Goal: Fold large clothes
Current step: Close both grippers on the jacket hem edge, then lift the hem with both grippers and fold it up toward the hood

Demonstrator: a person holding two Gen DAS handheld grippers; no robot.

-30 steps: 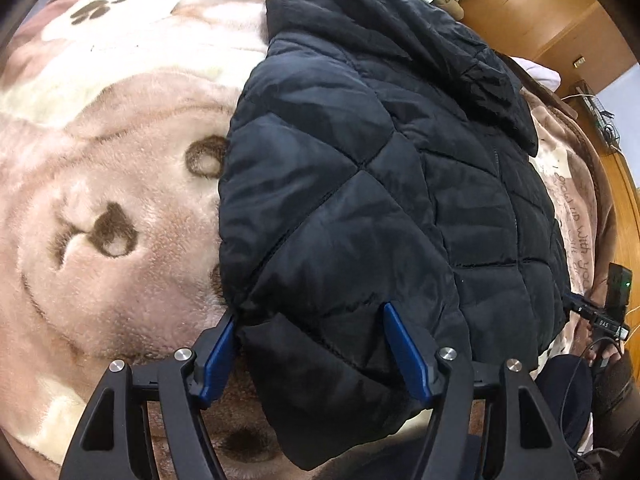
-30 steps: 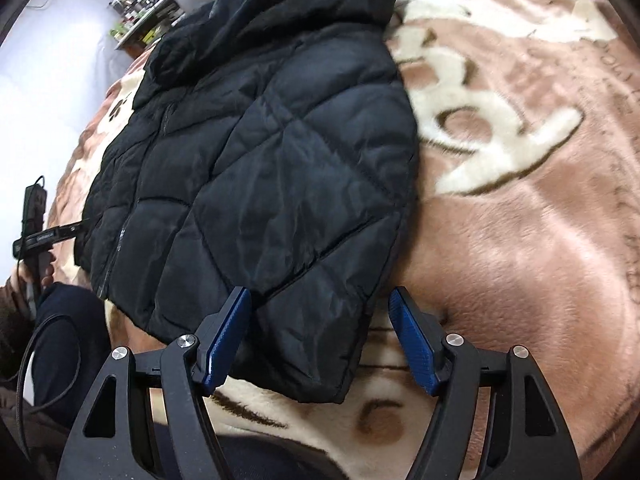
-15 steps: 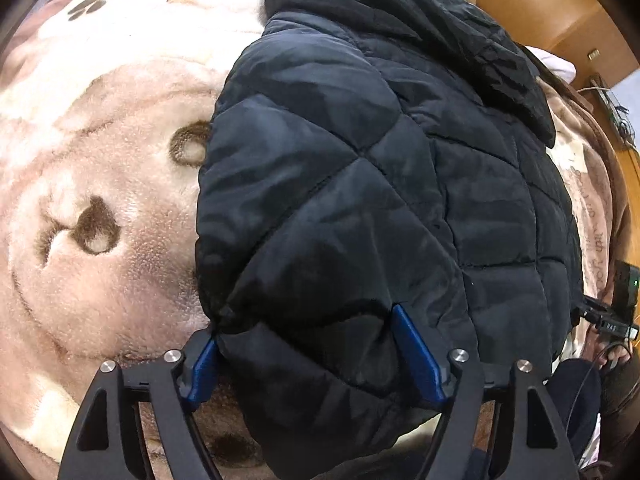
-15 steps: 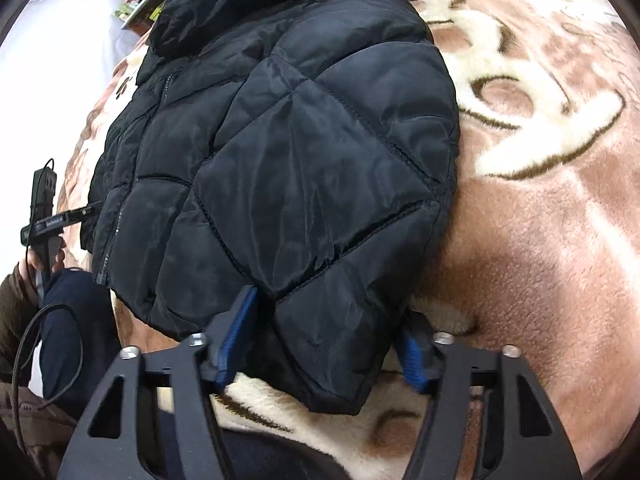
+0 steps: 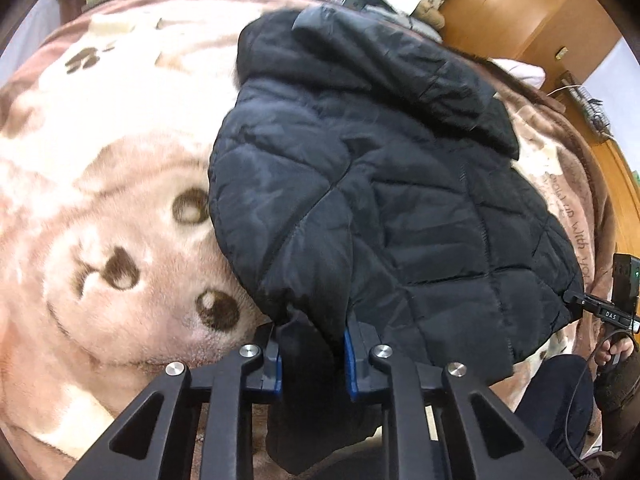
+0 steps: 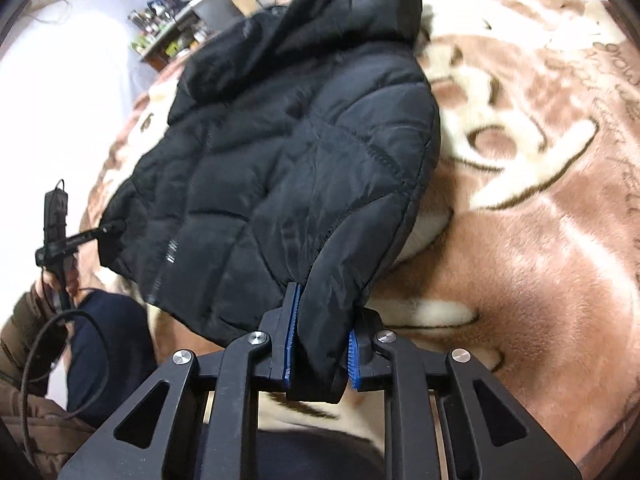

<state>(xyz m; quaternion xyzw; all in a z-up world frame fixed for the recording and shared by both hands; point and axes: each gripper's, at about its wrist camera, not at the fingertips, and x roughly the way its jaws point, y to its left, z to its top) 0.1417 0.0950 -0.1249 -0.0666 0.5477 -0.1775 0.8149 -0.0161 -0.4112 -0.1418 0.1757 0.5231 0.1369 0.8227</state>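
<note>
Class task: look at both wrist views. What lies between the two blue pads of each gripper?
Puffy black jacket hem: the left gripper pinches one corner in the left wrist view, the right gripper the other in the right wrist view, both having just closed.

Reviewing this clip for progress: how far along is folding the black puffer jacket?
Done: the black puffer jacket lies spread on the bear-print blanket, hood at the far end. In hand: the left gripper and right gripper have just been closing and now each pinch a near hem corner, lifted slightly off the blanket. Left: no fold is visible yet; the hem must still go over toward the hood.
</note>
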